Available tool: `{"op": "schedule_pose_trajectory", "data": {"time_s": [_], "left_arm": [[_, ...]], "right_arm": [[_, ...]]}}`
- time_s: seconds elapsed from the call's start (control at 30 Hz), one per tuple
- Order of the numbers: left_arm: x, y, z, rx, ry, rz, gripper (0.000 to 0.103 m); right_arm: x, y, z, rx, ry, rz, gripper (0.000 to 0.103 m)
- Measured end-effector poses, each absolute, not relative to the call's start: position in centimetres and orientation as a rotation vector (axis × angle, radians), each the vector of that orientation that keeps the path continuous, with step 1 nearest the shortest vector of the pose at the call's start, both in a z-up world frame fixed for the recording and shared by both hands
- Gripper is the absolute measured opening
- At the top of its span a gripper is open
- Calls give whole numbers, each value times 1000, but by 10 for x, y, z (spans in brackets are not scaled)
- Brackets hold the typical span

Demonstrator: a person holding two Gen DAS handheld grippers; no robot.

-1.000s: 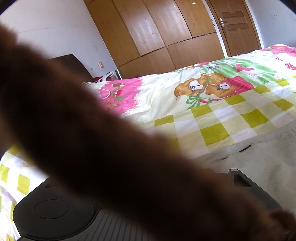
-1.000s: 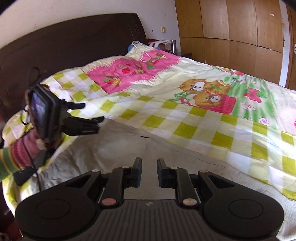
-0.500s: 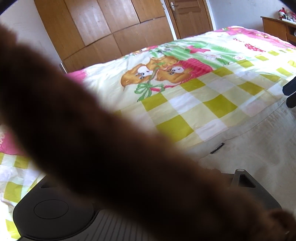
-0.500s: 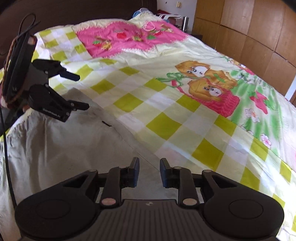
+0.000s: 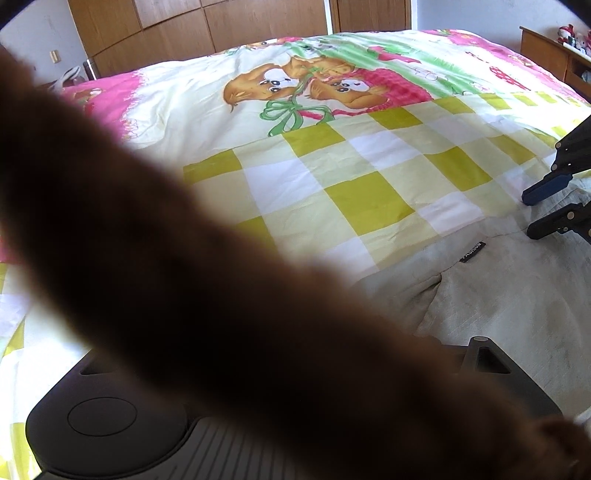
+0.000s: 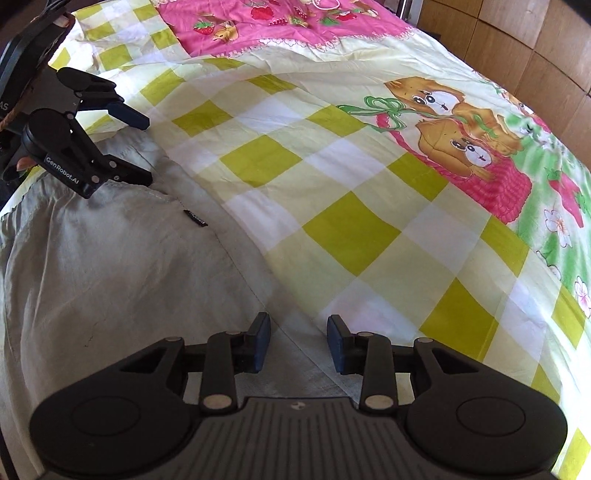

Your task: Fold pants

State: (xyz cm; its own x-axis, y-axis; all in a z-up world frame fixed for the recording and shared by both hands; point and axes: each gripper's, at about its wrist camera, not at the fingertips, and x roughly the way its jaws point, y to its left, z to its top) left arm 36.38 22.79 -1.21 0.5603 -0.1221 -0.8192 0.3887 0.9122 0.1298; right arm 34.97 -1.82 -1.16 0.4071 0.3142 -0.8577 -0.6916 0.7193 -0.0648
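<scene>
Light grey pants (image 6: pixel 110 277) lie flat on the bed's near side, a small black label (image 6: pixel 195 218) at their far edge. In the right wrist view my right gripper (image 6: pixel 297 343) stands open just above that edge, nothing between its blue pads. My left gripper (image 6: pixel 142 147) is open at the upper left, its jaws on either side of the pants' far corner. In the left wrist view a blurred brown fuzzy thing (image 5: pixel 184 277) hides the left fingers. The pants (image 5: pixel 517 295) show at lower right, and the open right gripper (image 5: pixel 532 213) is at the right edge.
A bedcover (image 6: pixel 351 229) of yellow-green checks, cartoon bears and a pink panel covers the bed beyond the pants. Wooden wardrobe doors (image 5: pixel 221 26) stand behind the bed. A wooden side cabinet (image 5: pixel 554 55) sits at far right.
Both grippers have dropped closer to the pants. The right gripper's fingers have spread wider. The left gripper has come down onto the pants' far corner.
</scene>
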Motion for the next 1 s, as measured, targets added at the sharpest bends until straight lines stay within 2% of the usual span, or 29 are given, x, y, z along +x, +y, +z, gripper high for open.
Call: {"op": "schedule_pose_trajectory", "data": {"time_s": [0.1,0.23,0.3,0.33,0.37,0.43,0.47,0.57,0.73,1.0], "left_arm": [[372,240,-16,246,966,-289,92],[370,240,-19,233,970,-283,90],[367,236,-18,250,953,-282,84],[366,235,-16,248,946,-288,70],[364,234,-14,244,940,-292,49],[359,232,-9,239,937,-303,29],[356,230,-7,251,932,-305,25],[341,225,2,280,901,-303,21],[301,231,40,241,797,-311,20],[177,224,95,231,637,-411,20]], "right_arm": [[354,-15,-14,-410,981,640,46],[346,-10,-15,-425,968,655,21],[344,-8,-14,-421,956,638,20],[342,-8,-13,-416,948,631,20],[340,-8,-10,-412,937,627,20],[332,-9,-1,-399,905,628,19],[328,-11,5,-384,891,629,19],[313,-16,26,-349,843,628,19],[261,-25,72,-318,761,642,19],[133,-27,122,-278,666,751,19]]}}
